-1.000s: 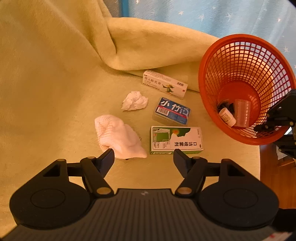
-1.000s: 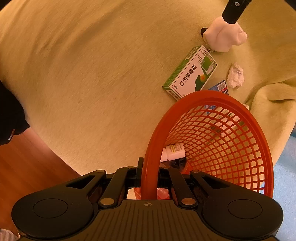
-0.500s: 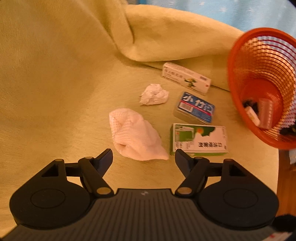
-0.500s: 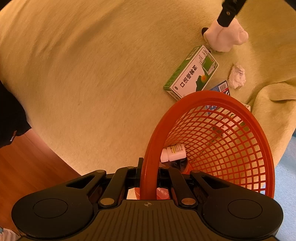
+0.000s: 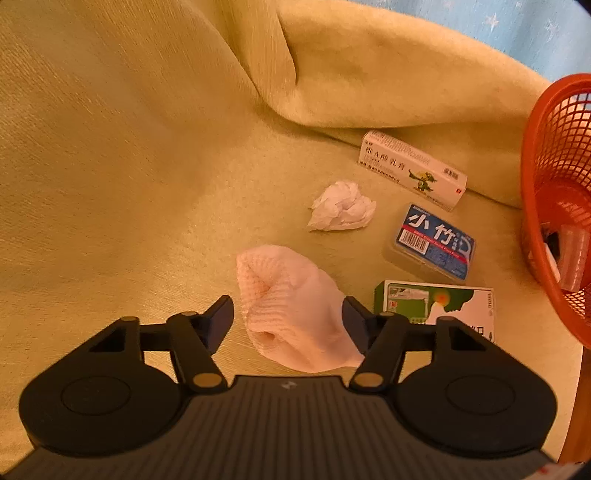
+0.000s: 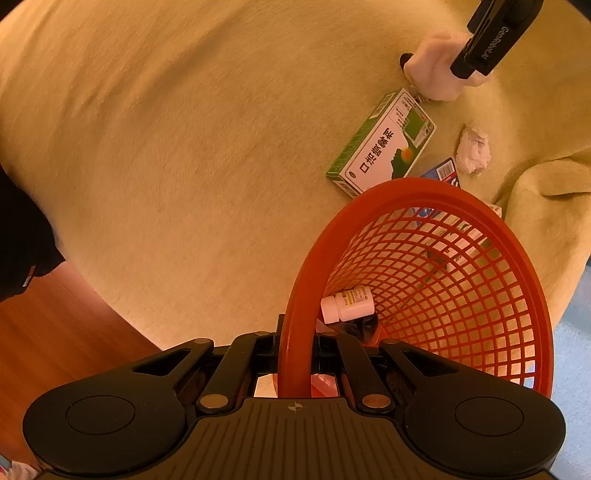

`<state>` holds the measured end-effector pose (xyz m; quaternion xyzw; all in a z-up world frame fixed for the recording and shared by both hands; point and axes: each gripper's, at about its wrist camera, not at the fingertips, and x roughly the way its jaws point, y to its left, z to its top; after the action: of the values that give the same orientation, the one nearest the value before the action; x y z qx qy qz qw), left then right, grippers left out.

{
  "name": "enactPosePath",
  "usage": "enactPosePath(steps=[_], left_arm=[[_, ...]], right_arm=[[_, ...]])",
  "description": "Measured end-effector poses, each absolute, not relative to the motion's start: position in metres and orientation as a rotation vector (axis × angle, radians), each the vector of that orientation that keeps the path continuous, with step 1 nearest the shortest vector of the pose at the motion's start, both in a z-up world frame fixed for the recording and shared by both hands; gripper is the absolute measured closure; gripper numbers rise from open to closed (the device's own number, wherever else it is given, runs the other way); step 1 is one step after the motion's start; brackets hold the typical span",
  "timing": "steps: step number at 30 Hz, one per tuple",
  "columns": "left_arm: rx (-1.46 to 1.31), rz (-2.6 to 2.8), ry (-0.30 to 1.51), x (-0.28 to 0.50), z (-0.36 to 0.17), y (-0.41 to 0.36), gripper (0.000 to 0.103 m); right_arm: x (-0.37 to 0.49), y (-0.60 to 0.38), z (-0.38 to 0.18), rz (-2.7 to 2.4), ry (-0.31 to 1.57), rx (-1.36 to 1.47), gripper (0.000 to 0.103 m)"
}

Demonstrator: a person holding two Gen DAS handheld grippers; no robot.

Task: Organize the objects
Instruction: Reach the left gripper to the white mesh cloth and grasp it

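Observation:
A pale pink sock (image 5: 291,306) lies on the yellow-green cloth, between the spread fingers of my open left gripper (image 5: 288,314); in the right wrist view the sock (image 6: 436,74) shows under that gripper. My right gripper (image 6: 297,339) is shut on the rim of the tilted orange mesh basket (image 6: 443,280), which holds a white pill bottle (image 6: 347,304). Beside the sock lie a green and white box (image 5: 436,306), a blue floss case (image 5: 432,242), a crumpled tissue (image 5: 341,206) and a long white box (image 5: 413,170). The basket (image 5: 554,206) stands at the right edge of the left wrist view.
The cloth (image 5: 129,166) rises in a thick fold (image 5: 388,74) behind the objects. A wooden table edge (image 6: 66,332) shows at the lower left of the right wrist view, with a dark sleeve (image 6: 18,258) beside it. Blue starred fabric (image 5: 517,29) lies beyond.
My left gripper has moved forward and left, so the sock now lies between its fingers and the basket has slid to the frame's right edge. The right gripper has kept its hold.

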<state>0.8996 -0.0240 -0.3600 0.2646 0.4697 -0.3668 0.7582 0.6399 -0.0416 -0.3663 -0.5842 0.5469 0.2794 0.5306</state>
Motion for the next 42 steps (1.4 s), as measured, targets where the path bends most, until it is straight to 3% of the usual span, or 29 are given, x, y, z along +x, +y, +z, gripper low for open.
enactPosePath(steps=[14,19,42], left_arm=[[0.613,-0.811,1.063,0.903,-0.363,-0.024,0.075],[0.609,-0.818,1.066,0.903,-0.359,-0.022,0.081],[0.61,-1.046,0.942,0.864,-0.273,-0.033,0.082]], right_arm=[[0.639,-0.042,-0.366,0.672,1.3,-1.399,0.102],[0.638,-0.042,-0.366,0.673,1.299,-1.401,0.102],[0.635,-0.043,-0.364,0.671,1.293,-1.414,0.102]])
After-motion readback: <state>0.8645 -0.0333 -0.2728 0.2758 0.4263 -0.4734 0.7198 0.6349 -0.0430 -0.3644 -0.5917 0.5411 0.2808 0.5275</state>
